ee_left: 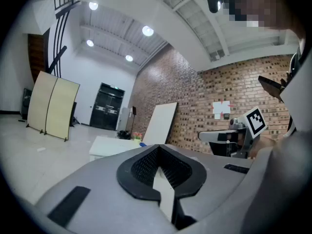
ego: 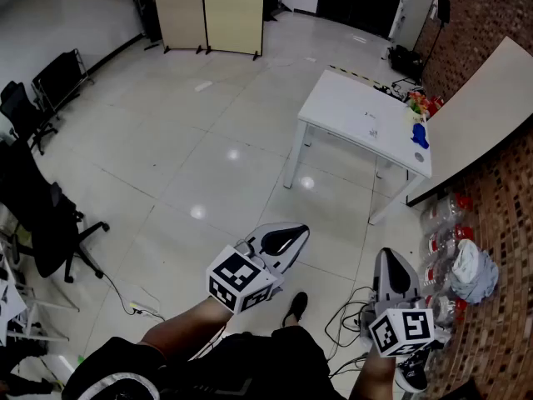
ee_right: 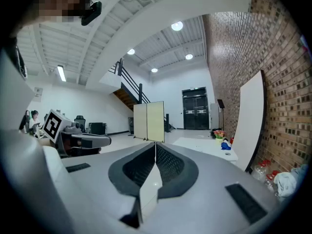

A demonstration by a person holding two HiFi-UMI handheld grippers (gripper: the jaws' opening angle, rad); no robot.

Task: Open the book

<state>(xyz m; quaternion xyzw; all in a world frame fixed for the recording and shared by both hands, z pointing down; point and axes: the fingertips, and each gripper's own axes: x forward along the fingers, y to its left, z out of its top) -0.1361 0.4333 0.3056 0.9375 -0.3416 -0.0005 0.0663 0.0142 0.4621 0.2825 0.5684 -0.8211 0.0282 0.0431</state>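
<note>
Seen from above, a person stands on a pale tiled floor (ego: 183,140) holding a claw in each hand, both pointing roughly level and away from the body. The left claw (ego: 298,232) has its jaws pressed together with nothing between them. The right claw (ego: 390,257), near it, is likewise closed and empty. Each carries a cube of black-and-white square markers at its rear. Well ahead of both claws, and apart from them, a white counter (ego: 350,107) stands close to a brick wall (ego: 491,7). At the counter's right end lie a blue object (ego: 420,134) and some red and yellow items (ego: 420,102). A small mark nearer the middle is too small to identify. In none of the views can a book be made out, so its place relative to the claws cannot be told. A large white board (ego: 483,115) leans on the wall behind the counter. A folding screen (ego: 221,7) stands at the far side of the room, black office chairs (ego: 42,215) at the left, and plastic bottles (ego: 445,248) on the floor by the wall, to the right of the right claw
</note>
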